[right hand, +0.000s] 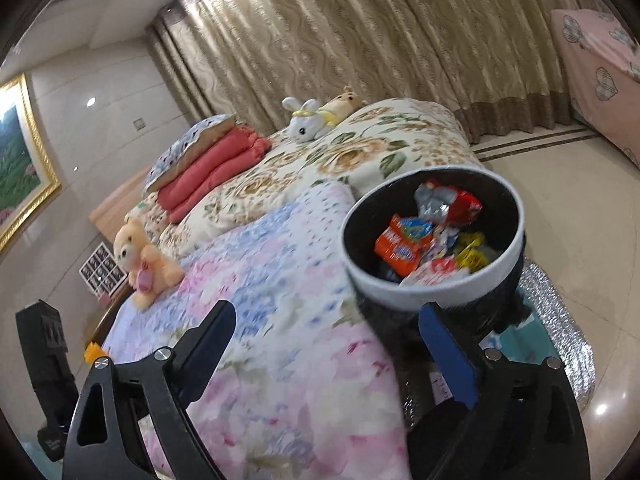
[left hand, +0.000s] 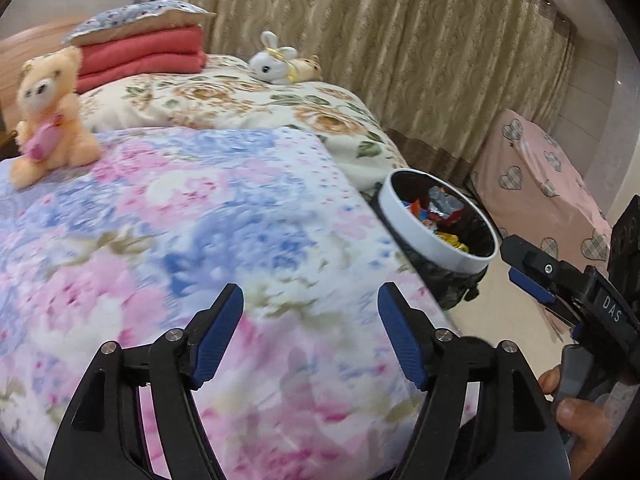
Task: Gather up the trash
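Nearest the left wrist camera, the left tool (left hand: 310,300) hangs over the pastel floral quilt (left hand: 192,240) with its blue-padded fingers spread wide and nothing between them. The right tool (right hand: 326,320) is likewise spread and empty, one finger above the quilt's edge, the other in front of the trash bin (right hand: 404,292).

The bin, white-rimmed with a black liner, stands on the floor just beside the bed's right side. Inside it lie crumpled wrappers (right hand: 404,246) (orange, red, yellow and silver ones can be made out).

On the bed, a peach teddy bear (left hand: 44,116) sits at the near left on the quilt. Farther back are a folded red blanket (left hand: 144,58) with a patterned pillow (left hand: 136,20) on top, and a white plush rabbit (left hand: 276,60) lying against a tan plush toy. Beige curtains (left hand: 400,48) hang behind. A pink heart-print cover (left hand: 532,184) drapes something at the far right.

In the left wrist view the right tool shows at the right edge, its handle held in a hand (left hand: 576,408) whose fingers wrap the trigger.
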`<state>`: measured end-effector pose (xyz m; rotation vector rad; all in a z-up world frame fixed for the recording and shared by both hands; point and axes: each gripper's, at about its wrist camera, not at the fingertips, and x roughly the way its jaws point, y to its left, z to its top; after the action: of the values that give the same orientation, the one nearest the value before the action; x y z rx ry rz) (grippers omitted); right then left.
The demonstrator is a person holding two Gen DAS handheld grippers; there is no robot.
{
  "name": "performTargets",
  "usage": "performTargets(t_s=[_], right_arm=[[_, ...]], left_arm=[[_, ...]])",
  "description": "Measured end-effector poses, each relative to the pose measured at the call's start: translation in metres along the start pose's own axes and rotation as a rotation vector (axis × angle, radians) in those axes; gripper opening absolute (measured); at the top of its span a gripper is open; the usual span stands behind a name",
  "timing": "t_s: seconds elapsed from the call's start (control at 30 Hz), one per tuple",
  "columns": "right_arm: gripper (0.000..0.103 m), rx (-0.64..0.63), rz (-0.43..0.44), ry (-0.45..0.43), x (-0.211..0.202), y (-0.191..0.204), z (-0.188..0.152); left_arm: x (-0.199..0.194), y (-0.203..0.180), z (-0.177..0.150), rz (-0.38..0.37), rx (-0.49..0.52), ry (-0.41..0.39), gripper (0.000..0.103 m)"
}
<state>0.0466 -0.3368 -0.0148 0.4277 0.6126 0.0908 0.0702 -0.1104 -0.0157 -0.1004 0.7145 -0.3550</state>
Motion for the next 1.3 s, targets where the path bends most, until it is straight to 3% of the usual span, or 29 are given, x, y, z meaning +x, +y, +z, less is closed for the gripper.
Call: performTargets(t_s=[0.2, 0.33, 0.37, 0.47, 0.57, 0.9, 1.3], right_arm=[[0.095, -0.058, -0.001, -0.014, -0.008, 0.022, -0.013], [0.098, -0.138, -0.004, -0.089, -0.024, 0.044, -0.011], [0.102, -0.163, -0.004, -0.122, -0.03, 0.05, -0.011], [0.103, -0.25, -0.025, -0.216, -0.039, 0.063, -0.015], [0.103, -0.298, -0.032, -0.218, -0.032, 0.068, -0.021], [0.103, -0.343, -0.029, -0.28, -0.024, 0.067, -0.04], [0.103, -0.346, -0.03, -0.254, -0.017, 0.067, -0.049]], left_arm=[[-0.032, 0.014, -0.013, 0.066, 0.006, -0.076, 0.075], [-0.056, 0.021, -0.011, 0.1, 0.018, -0.165, 0.08], [-0.06, 0.022, -0.011, 0.112, 0.018, -0.187, 0.084], [-0.075, 0.027, -0.013, 0.165, 0.003, -0.265, 0.1], [-0.08, 0.03, -0.018, 0.2, 0.003, -0.305, 0.103], [-0.078, 0.029, -0.037, 0.313, 0.056, -0.358, 0.103], [-0.075, 0.033, -0.044, 0.32, 0.048, -0.349, 0.103]])
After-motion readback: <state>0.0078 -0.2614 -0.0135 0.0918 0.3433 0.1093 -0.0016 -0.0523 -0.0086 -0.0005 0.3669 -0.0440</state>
